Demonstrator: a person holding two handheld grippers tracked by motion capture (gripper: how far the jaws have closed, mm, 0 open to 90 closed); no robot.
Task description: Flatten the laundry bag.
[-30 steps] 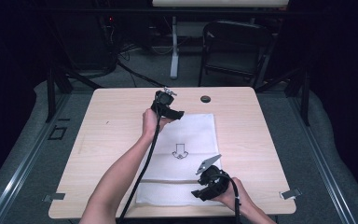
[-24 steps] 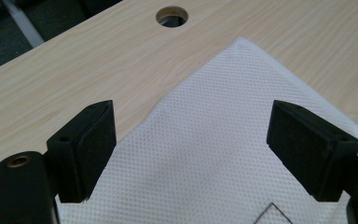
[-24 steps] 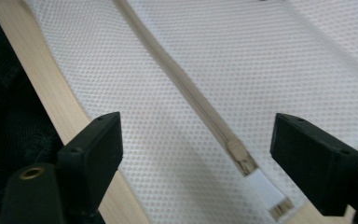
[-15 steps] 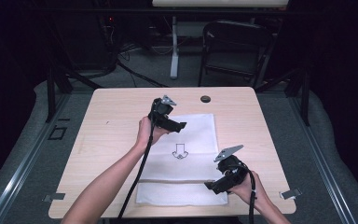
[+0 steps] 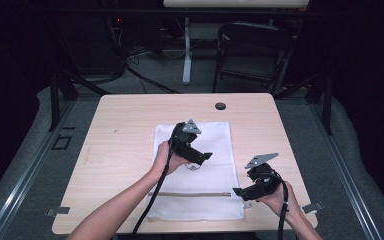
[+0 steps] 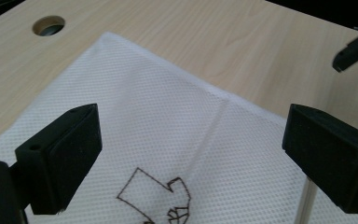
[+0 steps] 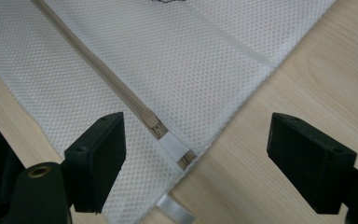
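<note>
A white mesh bag [image 5: 215,150] lies flat on the wooden table [image 5: 125,135], with a beige zipper [image 5: 190,194] running across its near end. My left gripper [image 5: 207,157] hovers over the bag's middle, open and just opening further, and between its jaws [image 6: 191,158] I see bare mesh and a printed outline [image 6: 161,196]. My right gripper [image 5: 237,192] is at the bag's near right corner, open with its jaws just narrowing. The zipper pull [image 7: 151,123] and the bag's edge lie under its gap [image 7: 196,158], untouched.
A round cable hole [image 5: 220,106] sits near the table's far edge. Metal clips [image 5: 57,211] [image 5: 312,206] stick out at the front corners. A chair [image 5: 252,50] and cables stand on the floor behind the table.
My left gripper has come from the bag's far edge toward its middle. My right gripper has shifted right, from over the bag's near end to its right corner.
</note>
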